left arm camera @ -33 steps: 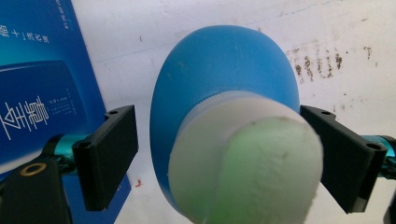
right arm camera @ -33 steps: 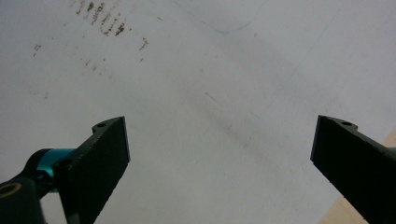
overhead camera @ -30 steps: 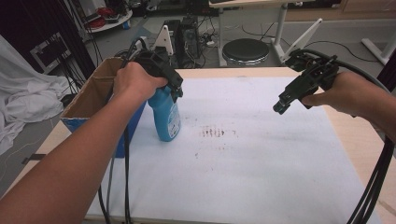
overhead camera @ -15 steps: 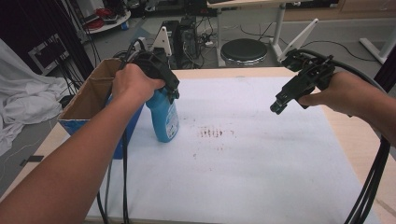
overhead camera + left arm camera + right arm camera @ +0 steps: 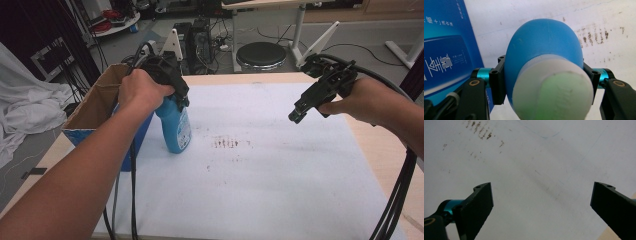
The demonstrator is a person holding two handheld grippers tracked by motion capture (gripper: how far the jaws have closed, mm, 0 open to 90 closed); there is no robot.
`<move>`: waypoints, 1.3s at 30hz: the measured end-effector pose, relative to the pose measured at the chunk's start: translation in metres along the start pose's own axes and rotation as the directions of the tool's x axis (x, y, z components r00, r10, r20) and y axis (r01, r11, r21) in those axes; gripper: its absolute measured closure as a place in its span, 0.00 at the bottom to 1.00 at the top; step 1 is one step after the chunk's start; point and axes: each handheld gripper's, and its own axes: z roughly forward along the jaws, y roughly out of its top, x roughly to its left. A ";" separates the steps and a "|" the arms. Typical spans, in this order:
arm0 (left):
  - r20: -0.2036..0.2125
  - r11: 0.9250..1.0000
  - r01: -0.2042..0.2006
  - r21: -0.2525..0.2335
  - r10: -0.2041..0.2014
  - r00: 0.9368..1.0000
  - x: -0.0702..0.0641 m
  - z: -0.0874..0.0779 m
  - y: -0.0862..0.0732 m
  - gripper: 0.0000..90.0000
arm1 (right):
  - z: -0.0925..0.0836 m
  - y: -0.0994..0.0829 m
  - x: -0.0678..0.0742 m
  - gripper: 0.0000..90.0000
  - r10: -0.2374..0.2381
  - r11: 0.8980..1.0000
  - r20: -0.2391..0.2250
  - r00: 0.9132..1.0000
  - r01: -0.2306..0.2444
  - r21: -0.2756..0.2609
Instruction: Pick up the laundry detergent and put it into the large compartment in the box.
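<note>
Blue plastic bottle (image 5: 544,50), rounded shoulders, white cap (image 5: 552,92)

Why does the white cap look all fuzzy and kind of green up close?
In the left gripper view the white cap sits so near the camera that it is out of focus, with a soft green tint on top; the blue bottle behind it and the brown marks on the table look sharper. The high view is evenly lit with a little blur. The right gripper view is clear, its fingers dark.

Cardboard box (image 5: 95,107) on stained white sheet (image 5: 260,165), black stool (image 5: 263,55) behind.
</note>
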 end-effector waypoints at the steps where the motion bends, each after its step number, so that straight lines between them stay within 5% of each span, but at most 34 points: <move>1: 0.002 1.000 -0.001 0.004 0.001 1.000 0.000 -0.001 -0.001 0.42 | 0.000 0.000 0.000 0.04 0.000 1.000 0.001 1.000 0.000 -0.001; 6: 0.008 1.000 -0.028 -0.003 0.028 1.000 0.000 -0.015 -0.005 0.42 | -0.002 -0.002 -0.002 0.04 0.003 1.000 0.001 1.000 -0.003 -0.006; 12: 0.009 0.995 -0.099 -0.014 0.099 0.995 -0.003 -0.051 -0.010 0.42 | -0.003 -0.003 0.000 0.04 0.004 1.000 -0.003 1.000 -0.004 -0.003; 16: 0.006 0.986 -0.164 -0.027 0.164 0.986 -0.006 -0.082 -0.014 0.42 | -0.004 -0.002 0.001 0.04 0.002 1.000 -0.004 1.000 -0.002 -0.010; 20: 0.015 0.970 -0.239 -0.048 0.240 0.971 -0.008 -0.110 -0.019 0.42 | -0.004 -0.003 0.000 0.04 0.001 1.000 -0.009 1.000 -0.002 -0.011; 25: 0.072 0.945 -0.318 -0.073 0.323 0.944 -0.001 -0.138 -0.023 0.42 | -0.005 -0.003 0.001 0.04 -0.003 1.000 -0.013 1.000 0.002 -0.018; 29: 0.095 0.912 -0.402 -0.085 0.409 0.908 0.003 -0.156 -0.026 0.42 | -0.006 -0.003 0.000 0.04 0.003 1.000 -0.017 1.000 -0.003 -0.019; 32: 0.086 0.875 -0.478 -0.080 0.484 0.871 0.004 -0.170 -0.028 0.42 | -0.007 -0.004 -0.002 0.04 0.004 1.000 -0.018 1.000 -0.004 -0.026; 39: 0.098 0.829 -0.550 -0.102 0.558 0.824 0.020 -0.197 -0.036 0.42 | -0.010 -0.008 -0.004 0.04 0.007 0.999 -0.021 1.000 -0.007 -0.031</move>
